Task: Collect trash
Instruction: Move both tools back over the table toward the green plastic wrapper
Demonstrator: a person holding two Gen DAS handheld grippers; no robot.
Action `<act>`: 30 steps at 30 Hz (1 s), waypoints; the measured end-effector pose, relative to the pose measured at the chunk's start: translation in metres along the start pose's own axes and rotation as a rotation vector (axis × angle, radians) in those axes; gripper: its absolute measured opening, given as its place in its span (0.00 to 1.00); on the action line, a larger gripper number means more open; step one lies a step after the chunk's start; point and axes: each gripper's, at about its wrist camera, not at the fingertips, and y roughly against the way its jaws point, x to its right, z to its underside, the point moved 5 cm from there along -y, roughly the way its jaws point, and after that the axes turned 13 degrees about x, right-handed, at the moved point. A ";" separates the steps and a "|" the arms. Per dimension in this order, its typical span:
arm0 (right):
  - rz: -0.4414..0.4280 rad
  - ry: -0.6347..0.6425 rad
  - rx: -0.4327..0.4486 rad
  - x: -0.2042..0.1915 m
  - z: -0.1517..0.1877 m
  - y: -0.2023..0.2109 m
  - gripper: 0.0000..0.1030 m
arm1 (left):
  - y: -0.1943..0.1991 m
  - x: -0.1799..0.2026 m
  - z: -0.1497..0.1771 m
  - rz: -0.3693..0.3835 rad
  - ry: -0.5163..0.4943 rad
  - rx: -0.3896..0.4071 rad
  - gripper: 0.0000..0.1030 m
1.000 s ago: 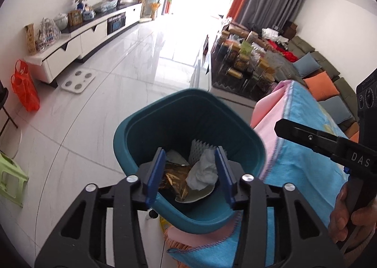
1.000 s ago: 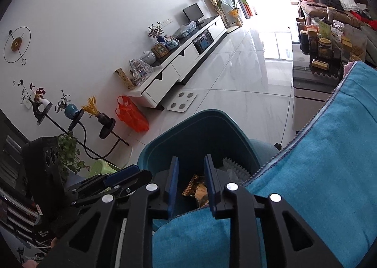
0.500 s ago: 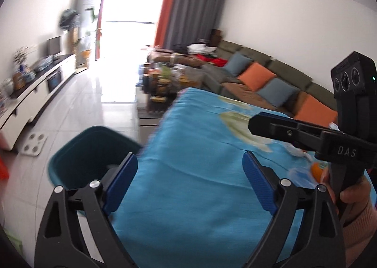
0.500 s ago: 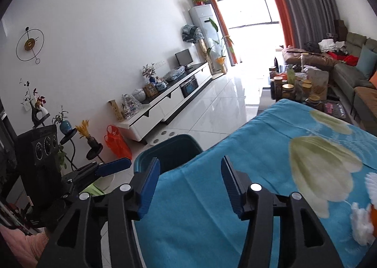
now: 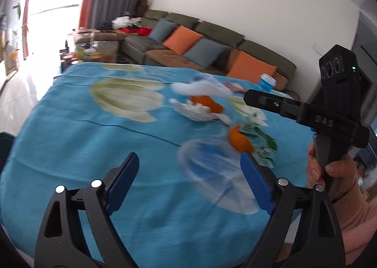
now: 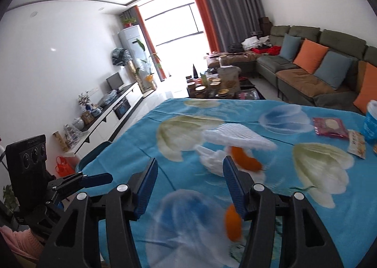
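Note:
On the blue flowered tablecloth lie a white foam sheet, a crumpled tissue and two orange peels. The left wrist view shows the same tissue, the peels and a green-white wrapper. My left gripper hangs over the cloth short of this litter, jaws wide and closing, nothing between them. My right gripper is open and empty, the tissue just beyond its tips. The teal bin stands off the table's left edge.
A blue cup, a red packet and a snack wrapper lie at the table's far right. Behind are a sofa with cushions, a cluttered coffee table and a TV cabinet. A hand holds the right gripper.
Both views swung away from the teal bin and its trash to the table with the litter. Both grippers opened wider and hold nothing.

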 end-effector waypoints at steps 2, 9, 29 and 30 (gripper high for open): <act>0.049 -0.022 0.006 0.023 0.001 0.010 0.54 | -0.012 0.017 0.002 0.047 -0.009 -0.023 0.82; 0.167 -0.078 -0.008 0.080 0.008 0.012 0.54 | -0.050 0.069 0.011 0.205 -0.002 -0.111 0.80; 0.121 -0.236 -0.144 0.118 0.043 -0.019 0.34 | -0.109 0.102 0.023 0.279 0.063 -0.252 0.04; 0.112 -0.246 -0.143 0.118 0.043 -0.018 0.28 | -0.109 0.101 0.024 0.283 0.070 -0.253 0.04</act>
